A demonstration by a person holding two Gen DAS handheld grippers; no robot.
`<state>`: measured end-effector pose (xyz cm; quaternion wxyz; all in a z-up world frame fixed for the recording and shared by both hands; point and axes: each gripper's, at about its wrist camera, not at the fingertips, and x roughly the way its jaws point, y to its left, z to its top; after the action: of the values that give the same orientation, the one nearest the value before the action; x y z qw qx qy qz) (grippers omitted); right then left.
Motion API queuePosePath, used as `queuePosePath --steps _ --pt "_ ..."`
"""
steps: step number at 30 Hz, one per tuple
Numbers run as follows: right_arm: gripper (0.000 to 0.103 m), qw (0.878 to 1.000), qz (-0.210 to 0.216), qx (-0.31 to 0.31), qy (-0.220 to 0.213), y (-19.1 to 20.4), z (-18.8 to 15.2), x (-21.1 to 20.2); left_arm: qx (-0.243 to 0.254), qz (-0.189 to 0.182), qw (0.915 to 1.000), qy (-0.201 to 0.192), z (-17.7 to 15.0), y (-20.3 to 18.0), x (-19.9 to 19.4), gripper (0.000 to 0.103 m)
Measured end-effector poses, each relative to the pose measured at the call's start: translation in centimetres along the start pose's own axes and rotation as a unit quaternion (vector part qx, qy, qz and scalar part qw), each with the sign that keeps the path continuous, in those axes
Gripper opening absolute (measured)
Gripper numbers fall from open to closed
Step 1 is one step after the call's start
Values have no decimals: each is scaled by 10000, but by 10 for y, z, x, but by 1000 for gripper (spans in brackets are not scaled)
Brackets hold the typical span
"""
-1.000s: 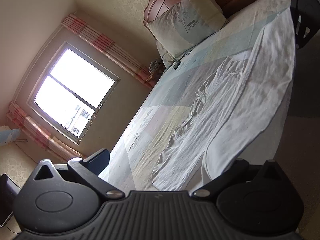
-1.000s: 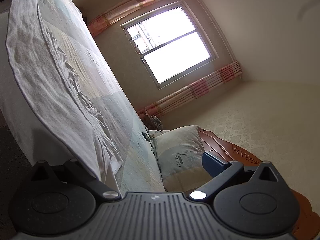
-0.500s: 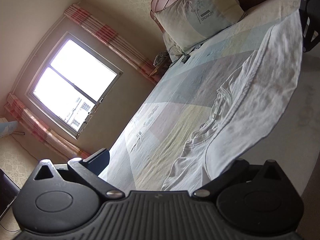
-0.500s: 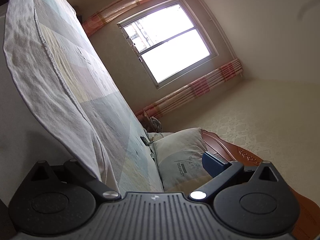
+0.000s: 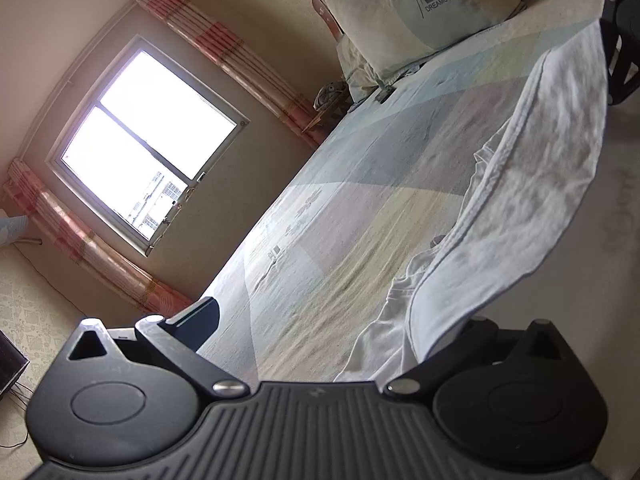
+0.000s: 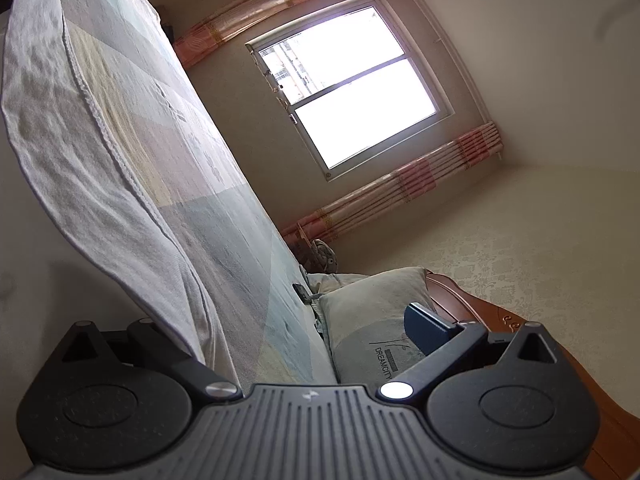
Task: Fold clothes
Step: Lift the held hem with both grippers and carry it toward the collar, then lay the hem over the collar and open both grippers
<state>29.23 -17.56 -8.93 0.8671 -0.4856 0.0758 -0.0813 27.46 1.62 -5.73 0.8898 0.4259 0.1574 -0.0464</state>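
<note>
Bed (image 5: 360, 208) fills both views, patchwork cover, pillow (image 5: 416, 12) at the head end, window (image 6: 352, 84) beyond the far side.

Garment (image 5: 532, 208), white, thin: a second ago more of it lay rumpled on the bed; now a long hem is lifted and pulled taut along the near edge of the bed, with only the lower folds trailing on the cover. I read this as the lift-and-stretch before laying a fold over. Nothing is folded yet.

Left claw (image 5: 344, 332): one finger stands clear at the left, the other is hidden under the cloth. The hem runs down into it, so I judge it has an end of the garment, but I cannot tell how far apart the fingers are.

Right claw (image 6: 308, 340): same picture mirrored. Cloth (image 6: 100, 168) drops onto its left finger, right finger bare against the pillow. Grip likely; gap not visible.
</note>
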Motion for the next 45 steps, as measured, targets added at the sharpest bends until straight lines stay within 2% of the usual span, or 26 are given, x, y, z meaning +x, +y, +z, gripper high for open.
queuePosePath --steps 4,9,15,18,22,26,30,36,38,42,45 --pt "103 9996 248 -99 65 19 0 17 -154 -137 9994 271 -12 -7 16 103" --pt "103 9963 789 -45 326 35 -9 18 -157 -284 9980 537 -22 -13 20 103" --pt "103 9921 1123 352 438 15 -20 -23 -133 -476 9981 365 -20 -6 -8 103" --pt "103 9886 1309 514 540 4 -29 -43 -315 -670 9969 270 -11 -3 -16 103" --pt "103 9857 1462 552 625 0 -40 -47 -368 -944 9944 301 -6 -13 -17 103" --pt "103 9820 1694 589 587 1 -37 -37 -293 -1021 9939 309 3 -22 -3 103" --pt "103 9768 1998 579 520 6 -31 -14 -376 -901 9945 385 7 -17 21 103" --pt "103 9802 1647 943 574 -15 -19 39 -562 -682 9953 390 16 6 56 103" --pt "103 9798 1661 974 550 -21 -14 55 -625 -651 9949 456 20 12 70 103" --pt "103 9779 1869 803 489 -21 -9 80 -805 -847 9911 633 24 20 94 103" --pt "103 9742 2056 794 480 -24 -7 87 -909 -859 9913 400 28 32 85 103"
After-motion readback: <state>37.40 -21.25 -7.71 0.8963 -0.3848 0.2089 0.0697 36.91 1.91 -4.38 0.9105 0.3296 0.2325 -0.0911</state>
